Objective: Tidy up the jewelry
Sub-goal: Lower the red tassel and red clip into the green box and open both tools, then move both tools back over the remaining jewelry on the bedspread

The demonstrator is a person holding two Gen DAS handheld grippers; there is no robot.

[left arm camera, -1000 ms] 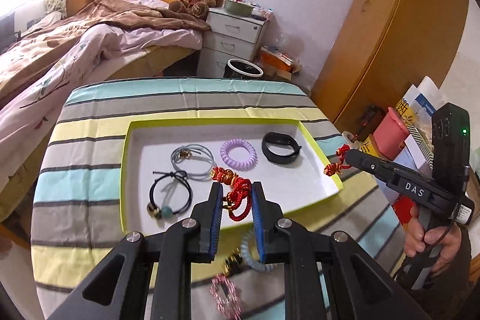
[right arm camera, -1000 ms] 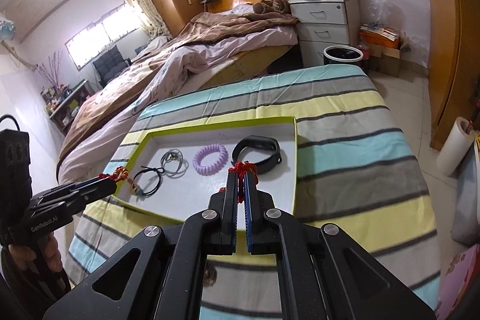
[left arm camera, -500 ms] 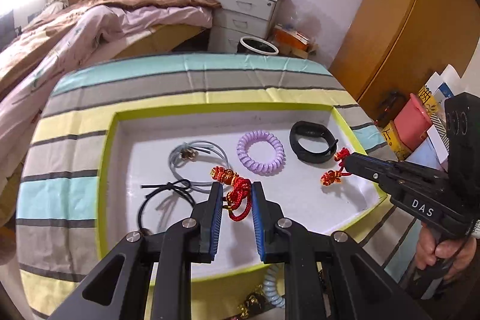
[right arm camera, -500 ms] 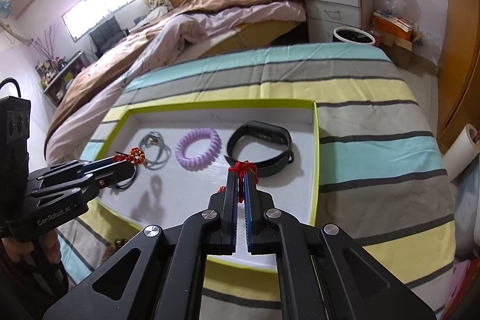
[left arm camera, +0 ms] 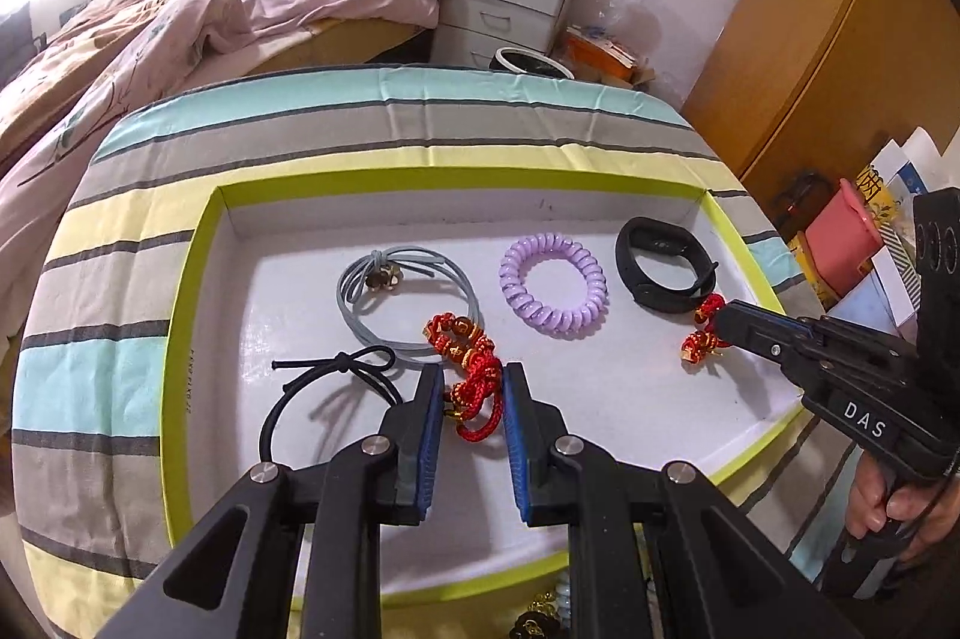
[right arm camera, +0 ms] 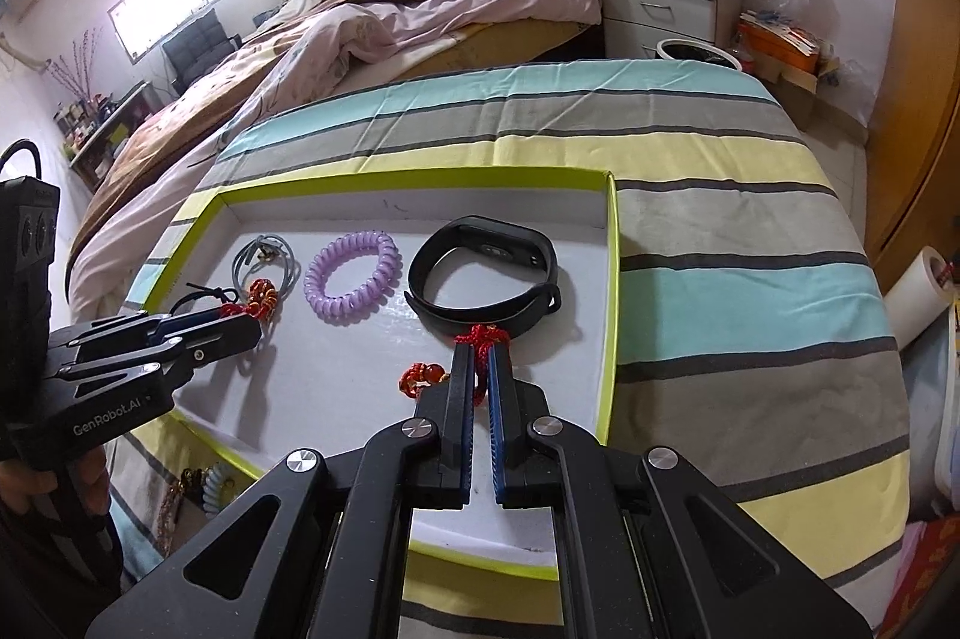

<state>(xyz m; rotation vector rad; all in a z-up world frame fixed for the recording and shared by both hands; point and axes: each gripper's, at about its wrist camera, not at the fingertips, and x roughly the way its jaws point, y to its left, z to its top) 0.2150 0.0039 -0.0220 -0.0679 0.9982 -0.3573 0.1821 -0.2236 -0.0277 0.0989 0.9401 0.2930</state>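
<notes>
**Two red cord bracelets held over the white tray**

The left gripper (left arm camera: 474,393) is clenched on a red knotted cord bracelet with gold beads (left arm camera: 465,357); its blue pads press the bunched cord from both sides, and the beaded end spills forward onto the floor of the tray (left arm camera: 180,339). Whether the lower loop of the cord rests on the tray or hangs just above it is hard to tell.

The right gripper (right arm camera: 478,348) is clamped nearly flat on a second red cord bracelet (right arm camera: 480,337). Only a knot of cord shows past its tips and a small beaded tail (right arm camera: 420,376) sticks out to the left; the rest is hidden between the jaws. From the left wrist view the same bracelet dangles at the tips, just beside the black fitness band (left arm camera: 663,267), close to touching it.

Inside the lime-edged white tray, which sits on a striped tablecloth (right arm camera: 720,231), lie a grey elastic hair tie with a metal charm (left arm camera: 396,291), a lilac spiral hair tie (left arm camera: 555,291), the black band, and a black elastic hair tie (left arm camera: 327,387) partly covered by the left gripper's finger.

Beyond the near rim of the tray more pieces lie on the cloth (right arm camera: 201,489): a pale blue coil and something gold, mostly cut off by the gripper bodies and too blurred to name. A hand (left arm camera: 888,501) grips the right tool's handle at the frame edge.
</notes>
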